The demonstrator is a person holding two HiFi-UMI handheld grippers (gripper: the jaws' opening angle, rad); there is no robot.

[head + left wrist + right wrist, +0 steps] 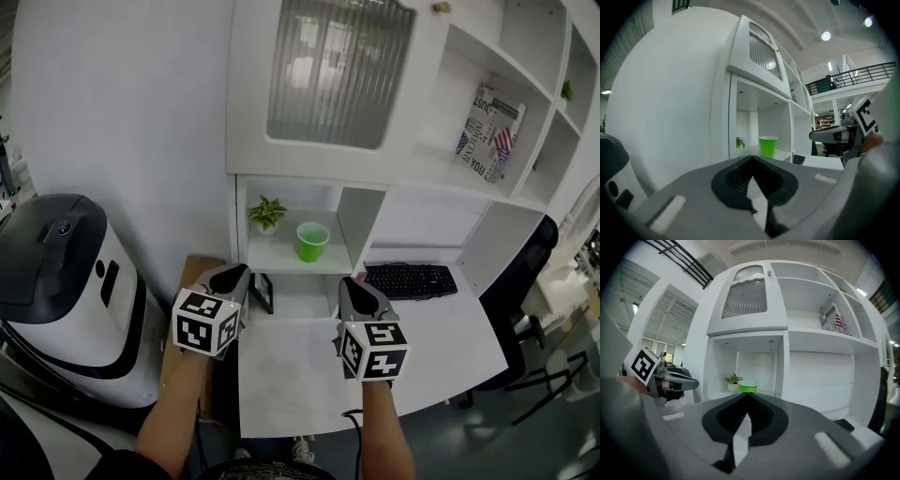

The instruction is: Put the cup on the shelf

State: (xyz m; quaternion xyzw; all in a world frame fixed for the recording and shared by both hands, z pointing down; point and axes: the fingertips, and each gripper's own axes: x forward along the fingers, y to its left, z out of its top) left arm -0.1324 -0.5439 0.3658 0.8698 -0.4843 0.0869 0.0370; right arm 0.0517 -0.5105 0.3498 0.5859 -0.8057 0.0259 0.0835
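as both grippers are held above the white desk, we see the left gripper with its jaws pressed together at the tips, and nothing sits between them. the right gripper looks the same: its jaws are closed tip to tip and they pinch nothing.

the green cup stands upright on the low shelf, ahead of both pairs of jaws and well apart from them. from the left jaws it lies a little to the right of the centre line. from the right jaws it lies almost straight ahead, and only its upper part shows over the tips.

a small potted plant stands on the same shelf, near the cup and on its left side as seen from the jaws. ahead and to the right of the right jaws, a black keyboard lies on the desk under the next compartment. high above the jaws we see a cabinet door with ribbed glass.
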